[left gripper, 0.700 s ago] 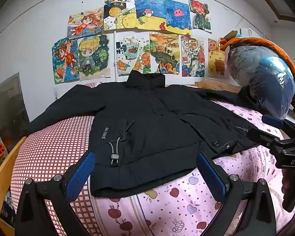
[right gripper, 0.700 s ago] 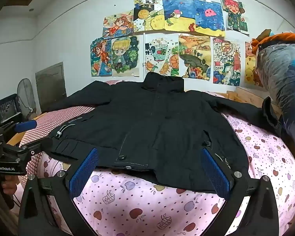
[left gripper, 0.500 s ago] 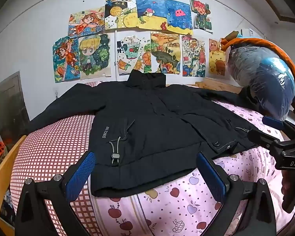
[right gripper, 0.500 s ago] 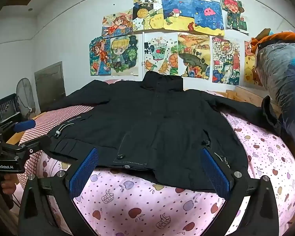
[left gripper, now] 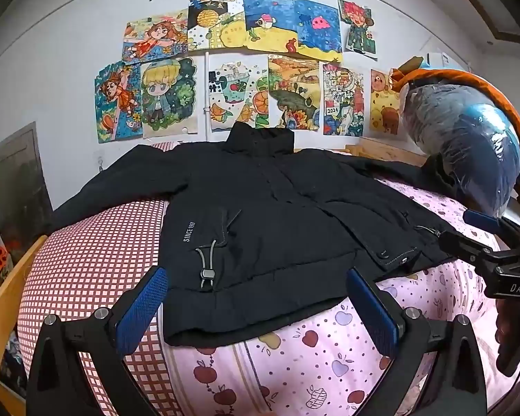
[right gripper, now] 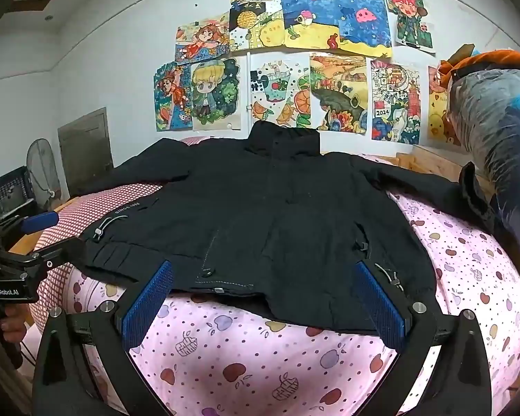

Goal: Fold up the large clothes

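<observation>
Little differs from the earlier pictures. In both wrist views the black padded jacket [left gripper: 260, 215] and the drawings on the wall sit slightly lower in the picture than before. In the left wrist view the right gripper [left gripper: 468, 228] at the right edge appears marginally lower.

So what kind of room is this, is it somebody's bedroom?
Most likely a bedroom, maybe a child's. A black jacket lies spread on a bed with an apple-print pink sheet, and the wall behind is covered with colourful hand-drawn pictures.
</observation>
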